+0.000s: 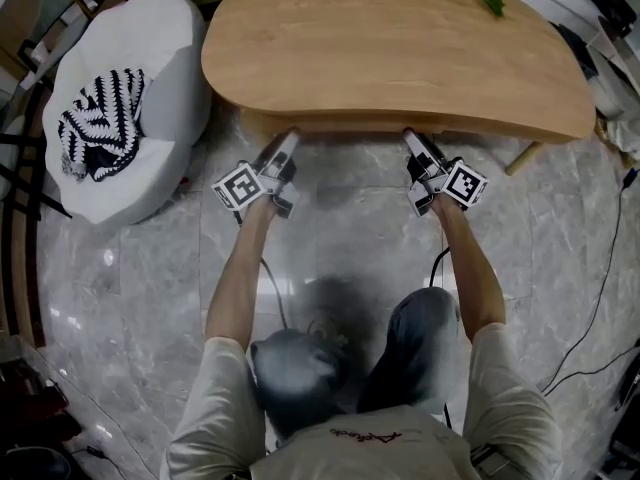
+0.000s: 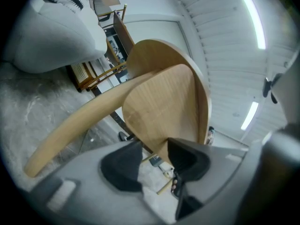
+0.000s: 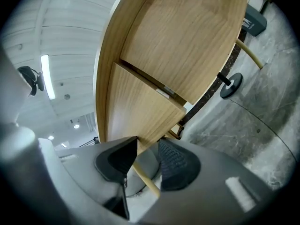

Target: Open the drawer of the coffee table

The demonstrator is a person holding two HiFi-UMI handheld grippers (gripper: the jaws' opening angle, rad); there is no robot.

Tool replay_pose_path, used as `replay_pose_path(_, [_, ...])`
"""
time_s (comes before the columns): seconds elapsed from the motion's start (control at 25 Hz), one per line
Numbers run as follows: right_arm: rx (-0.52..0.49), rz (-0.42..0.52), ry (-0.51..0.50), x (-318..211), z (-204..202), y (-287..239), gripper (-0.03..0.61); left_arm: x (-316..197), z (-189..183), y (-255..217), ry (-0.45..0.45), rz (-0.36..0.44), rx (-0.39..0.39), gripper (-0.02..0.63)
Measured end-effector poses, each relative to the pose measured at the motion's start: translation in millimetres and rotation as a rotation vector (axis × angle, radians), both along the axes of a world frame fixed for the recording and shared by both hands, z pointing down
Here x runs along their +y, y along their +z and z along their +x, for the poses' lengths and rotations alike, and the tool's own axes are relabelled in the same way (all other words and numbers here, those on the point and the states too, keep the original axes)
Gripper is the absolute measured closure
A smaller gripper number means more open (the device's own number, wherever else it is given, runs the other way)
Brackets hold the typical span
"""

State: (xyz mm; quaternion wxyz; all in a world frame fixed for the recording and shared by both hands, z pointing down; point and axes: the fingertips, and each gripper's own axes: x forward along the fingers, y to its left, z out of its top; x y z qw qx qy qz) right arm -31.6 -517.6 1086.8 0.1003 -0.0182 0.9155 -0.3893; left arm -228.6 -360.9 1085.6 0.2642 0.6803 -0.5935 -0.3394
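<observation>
Left gripper (image 2: 154,165): jaws wide, the lower corner of the drawer front (image 2: 164,107) sits between the pads, and neither pad looks pressed on it. You are likely straddling the panel edge to get a grip.

Right gripper (image 3: 147,158): also parted, a little narrower, with the same wooden panel's edge in the gap and no clamp visible. The two grippers are spaced well apart along the front, probably so a pull would run straight.

Drawer: tucked under the coffee table top (image 1: 390,48), it reads as not yet drawn out.

Beyond: marble floor (image 1: 340,238), and a white beanbag (image 1: 150,78) to your left, clear of the pull path.
</observation>
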Motion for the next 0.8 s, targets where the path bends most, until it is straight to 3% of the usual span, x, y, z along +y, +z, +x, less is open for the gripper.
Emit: replay_pose_path(0.8, [-0.006, -0.003, -0.111, 76, 69, 6, 0.476, 77, 64, 2, 0.072, -0.024, -0.094, 0.476])
